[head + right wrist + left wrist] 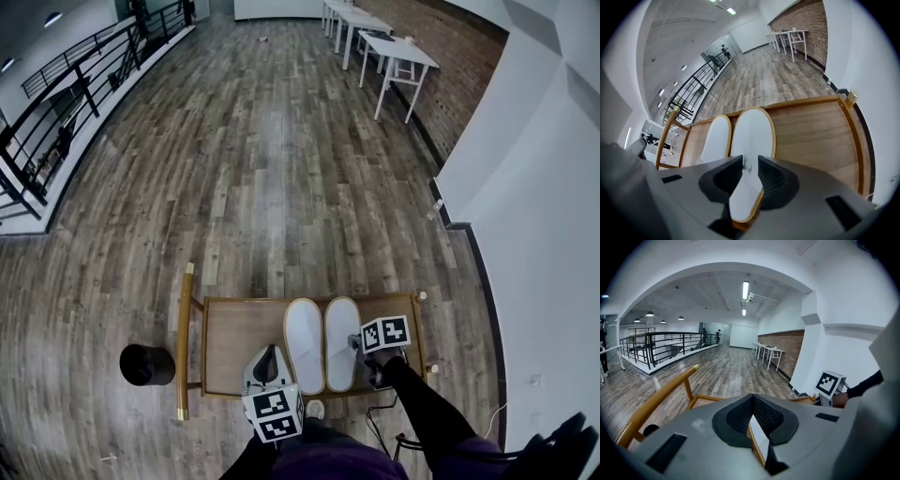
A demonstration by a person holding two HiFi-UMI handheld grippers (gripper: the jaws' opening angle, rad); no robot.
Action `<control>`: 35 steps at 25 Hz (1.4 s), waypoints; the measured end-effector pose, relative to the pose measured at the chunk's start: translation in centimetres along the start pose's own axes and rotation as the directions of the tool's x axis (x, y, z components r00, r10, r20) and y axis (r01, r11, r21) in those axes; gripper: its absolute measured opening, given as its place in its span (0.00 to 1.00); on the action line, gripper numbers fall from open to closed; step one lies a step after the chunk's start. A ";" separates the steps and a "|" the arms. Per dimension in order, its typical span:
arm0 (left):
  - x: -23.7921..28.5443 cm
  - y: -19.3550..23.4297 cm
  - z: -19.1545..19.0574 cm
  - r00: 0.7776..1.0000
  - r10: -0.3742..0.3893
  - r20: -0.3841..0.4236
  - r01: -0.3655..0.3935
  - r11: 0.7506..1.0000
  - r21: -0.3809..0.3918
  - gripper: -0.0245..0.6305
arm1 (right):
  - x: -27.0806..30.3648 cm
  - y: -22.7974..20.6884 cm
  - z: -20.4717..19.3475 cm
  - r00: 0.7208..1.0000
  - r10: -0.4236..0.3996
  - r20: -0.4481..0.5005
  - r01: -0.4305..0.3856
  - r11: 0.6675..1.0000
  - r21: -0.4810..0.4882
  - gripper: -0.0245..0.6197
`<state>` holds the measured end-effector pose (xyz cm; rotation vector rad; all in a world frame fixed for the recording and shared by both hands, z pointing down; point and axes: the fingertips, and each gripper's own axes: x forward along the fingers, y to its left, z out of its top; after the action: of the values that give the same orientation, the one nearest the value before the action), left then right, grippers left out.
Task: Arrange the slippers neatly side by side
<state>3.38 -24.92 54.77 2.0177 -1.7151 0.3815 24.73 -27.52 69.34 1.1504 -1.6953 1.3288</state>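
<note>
The right hand-held gripper (750, 163) straddles the right slipper (752, 133) at its heel on the table (811, 126), jaws spread (not pinching). The left slipper (716, 140) lies alongside. The left hand-held gripper (752, 400) has its jaws pressed together.

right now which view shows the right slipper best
The right gripper view: the right slipper is large and central, lying beside the left slipper. The head view shows it whole but small, partly under the hand-held gripper. The left gripper view does not clearly show it.
</note>
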 end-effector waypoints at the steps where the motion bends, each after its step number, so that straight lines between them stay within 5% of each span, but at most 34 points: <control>1: 0.1 -0.1 0.0 1.000 0.000 0.001 0.000 1.000 -0.001 0.04 | -0.4 -0.2 0.0 1.000 0.005 0.011 -0.006 1.000 0.009 0.16; 7: 0.1 -0.4 0.2 1.000 -0.003 0.009 0.003 1.000 -0.002 0.04 | -4.3 0.2 1.0 0.985 0.071 0.154 -0.083 0.994 0.070 0.16; 12: 0.3 0.4 0.5 1.000 0.014 0.015 -0.013 1.000 -0.012 0.04 | -8.4 4.2 3.0 0.925 0.163 0.344 -0.182 0.983 0.023 0.16; 22: 0.6 -0.7 0.6 1.000 -0.023 0.014 0.024 0.999 -0.029 0.04 | -11.6 7.4 2.4 0.820 0.016 0.573 0.052 0.993 -0.102 0.15; 25: 0.7 -1.4 0.4 0.999 -0.041 0.009 0.041 0.999 -0.026 0.04 | -11.4 8.5 1.4 0.808 -0.015 0.589 0.113 0.985 -0.130 0.04; 35: 0.5 -3.3 0.7 0.995 -0.094 0.015 0.094 0.996 0.003 0.04 | -11.8 9.6 0.7 0.806 -0.016 0.592 0.140 0.976 -0.164 0.04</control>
<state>6.69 -25.34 53.92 2.0992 -1.6215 0.3378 20.22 -24.71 55.04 1.5994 -2.1247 0.7505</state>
